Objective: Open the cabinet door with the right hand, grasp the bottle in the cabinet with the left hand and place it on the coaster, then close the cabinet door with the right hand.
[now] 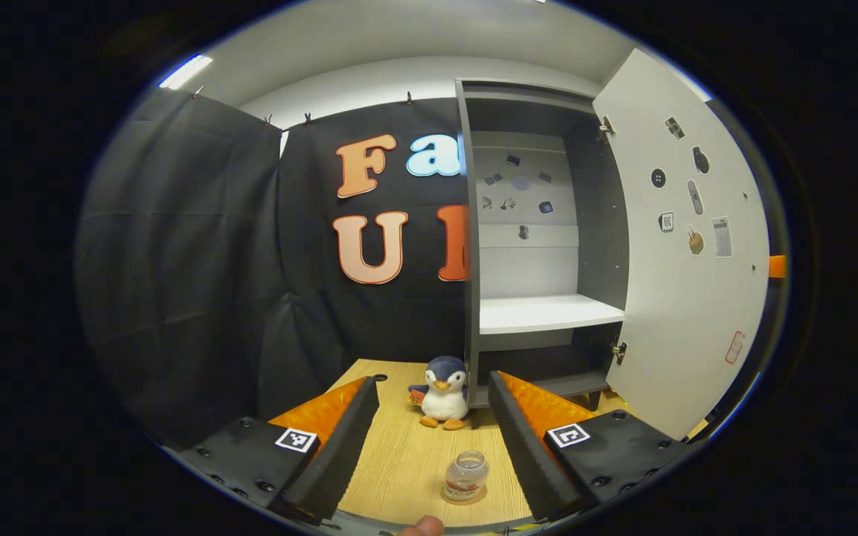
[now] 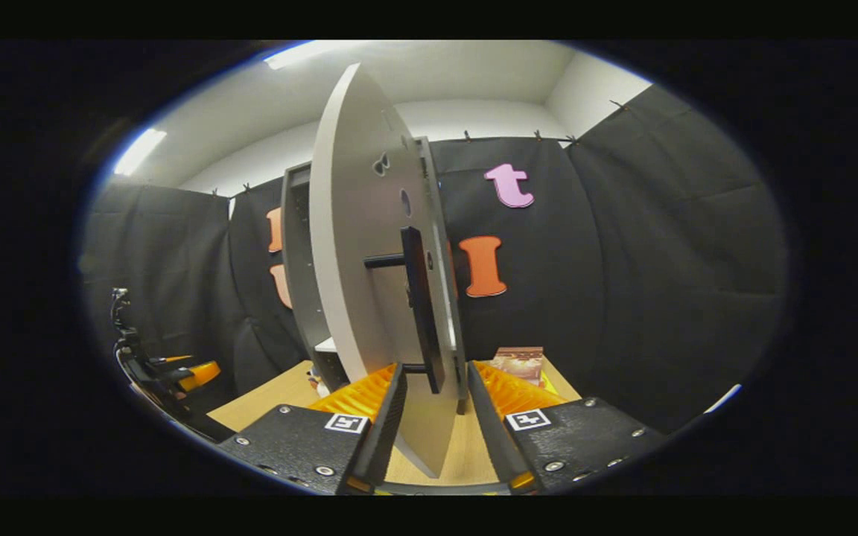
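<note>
1. Bottle (image 1: 466, 475) is standing upright on the coaster (image 1: 464, 496), on the wooden surface (image 1: 407, 454), near the front edge in the left gripper view.
2. Left gripper (image 1: 433, 435) is hovering with jaws spread wide and holding nothing; the bottle is sitting low between its fingers, touching neither.
3. Cabinet (image 1: 541, 246) is standing open, its white shelf (image 1: 548, 313) showing bare; the cabinet door (image 1: 686, 246) is swung out to the right.
4. Penguin plush (image 1: 442, 392) is sitting on the surface just beside the cabinet's left wall.
5. Right gripper (image 2: 433, 417) is straddling the door's (image 2: 358, 246) edge below the dark bar handle (image 2: 420, 305); jaws are wide apart, with no visible contact on handle or door.
6. Small box (image 2: 520, 362) is sitting on the surface behind the right gripper.
</note>
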The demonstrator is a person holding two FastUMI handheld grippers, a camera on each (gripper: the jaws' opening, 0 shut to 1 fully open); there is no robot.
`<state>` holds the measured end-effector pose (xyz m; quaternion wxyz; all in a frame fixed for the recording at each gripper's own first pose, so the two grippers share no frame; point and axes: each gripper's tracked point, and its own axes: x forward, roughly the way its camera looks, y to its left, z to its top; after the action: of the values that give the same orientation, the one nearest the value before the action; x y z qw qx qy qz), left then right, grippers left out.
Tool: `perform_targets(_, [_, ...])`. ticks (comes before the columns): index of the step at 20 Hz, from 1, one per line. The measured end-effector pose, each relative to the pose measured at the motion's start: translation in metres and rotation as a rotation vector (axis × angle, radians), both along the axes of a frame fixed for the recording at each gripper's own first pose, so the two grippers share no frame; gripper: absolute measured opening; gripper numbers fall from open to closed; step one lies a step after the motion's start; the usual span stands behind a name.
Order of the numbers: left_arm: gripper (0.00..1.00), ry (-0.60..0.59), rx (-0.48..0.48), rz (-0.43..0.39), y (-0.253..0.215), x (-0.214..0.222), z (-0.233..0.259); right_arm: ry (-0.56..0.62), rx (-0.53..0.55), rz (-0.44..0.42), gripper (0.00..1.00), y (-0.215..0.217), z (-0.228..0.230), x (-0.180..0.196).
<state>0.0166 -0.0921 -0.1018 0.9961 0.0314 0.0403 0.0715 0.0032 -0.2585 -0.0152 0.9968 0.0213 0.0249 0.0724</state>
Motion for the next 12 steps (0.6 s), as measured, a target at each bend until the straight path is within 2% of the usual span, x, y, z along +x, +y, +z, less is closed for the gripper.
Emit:
perform_targets(2, [0.99,0.002,0.001,0.000,0.004,0.000,0.000,0.005,0.020,0.030,0.53,0.015,-0.003,0.000])
perform_targets(3, [0.96,0.002,0.001,0.001,0.007,0.001,0.000,0.009,0.032,0.045,0.53,0.023,-0.004,0.001])
perform_targets(7, [0.96,0.008,-0.006,0.018,0.024,0.002,-0.003,0.009,0.025,0.085,0.53,0.049,-0.004,0.009])
perform_targets(8, [0.99,0.009,-0.008,0.025,0.029,0.001,-0.004,0.011,0.017,0.087,0.53,0.052,-0.004,0.012])
perform_targets(10, [0.96,0.011,-0.015,0.040,0.040,0.001,-0.005,0.018,0.020,0.112,0.53,0.067,-0.006,0.017])
perform_targets(11, [0.96,0.012,-0.021,0.046,0.045,0.001,-0.006,0.019,0.018,0.125,0.46,0.074,-0.007,0.019])
perform_targets(12, [0.96,0.013,-0.026,0.053,0.050,0.002,-0.006,0.016,0.013,0.137,0.54,0.081,-0.006,0.021])
